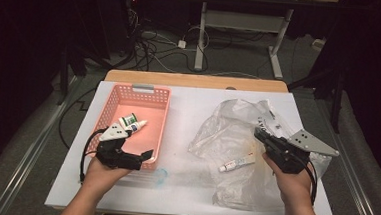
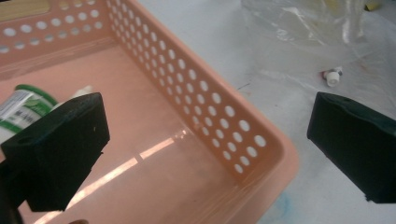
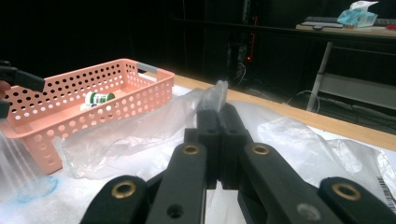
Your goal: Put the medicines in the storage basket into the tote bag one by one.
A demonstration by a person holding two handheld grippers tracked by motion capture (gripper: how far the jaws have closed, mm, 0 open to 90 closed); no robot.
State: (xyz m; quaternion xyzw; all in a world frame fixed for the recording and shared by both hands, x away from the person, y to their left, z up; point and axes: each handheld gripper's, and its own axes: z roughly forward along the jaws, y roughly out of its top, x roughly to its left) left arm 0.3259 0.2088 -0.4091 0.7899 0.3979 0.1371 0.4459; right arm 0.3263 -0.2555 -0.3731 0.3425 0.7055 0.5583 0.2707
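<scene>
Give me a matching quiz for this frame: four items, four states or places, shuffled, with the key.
Items:
1. left claw
2. right claw
3. green-labelled tube
4. white tube

States or places:
A. lying in the pink basket
B. shut on the clear plastic bag
C. lying on the bag, between the claws
D. open, empty, above the basket's near right corner

Pairs: 1-D, 2-B, 3-A, 4-C
</scene>
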